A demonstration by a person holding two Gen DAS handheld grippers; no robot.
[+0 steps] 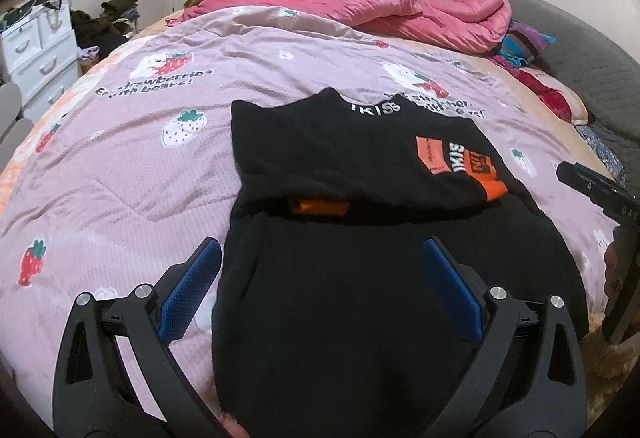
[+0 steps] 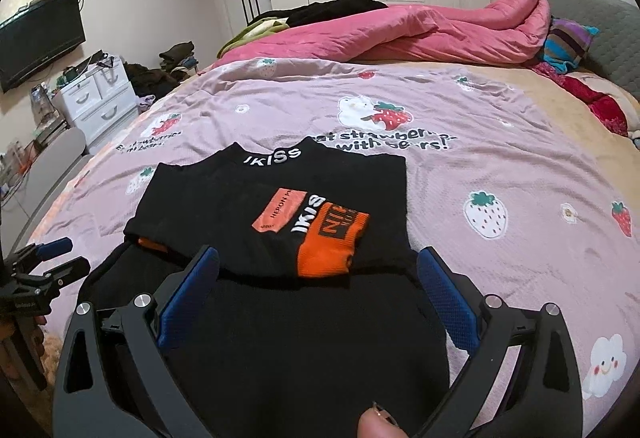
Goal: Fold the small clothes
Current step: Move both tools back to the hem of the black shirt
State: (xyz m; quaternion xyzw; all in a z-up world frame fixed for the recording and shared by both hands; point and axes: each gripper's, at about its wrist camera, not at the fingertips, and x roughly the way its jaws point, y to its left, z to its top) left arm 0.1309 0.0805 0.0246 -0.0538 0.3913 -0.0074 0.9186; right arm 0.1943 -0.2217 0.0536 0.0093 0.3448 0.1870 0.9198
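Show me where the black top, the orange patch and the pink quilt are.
Black top [image 2: 224, 194]: right wrist view, plain chest area.
Orange patch [image 2: 332, 250]: right wrist view, its middle.
Pink quilt [image 1: 420, 14]: left wrist view, bunched middle.

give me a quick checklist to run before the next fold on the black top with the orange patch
1. Left gripper open: ok, blue pads spread wide.
2. Right gripper open: ok, empty, over the lower part.
3. Black knit top with orange patch lying on the pink strawberry-print quilt: ok, collar pointing away.
4. Sleeve with orange cuff folded across the chest: ok.
5. Lower black part flat, no bunching: cannot tell, too dark.
6. Space around the garment free: ok, the rumpled pink duvet lies well behind.
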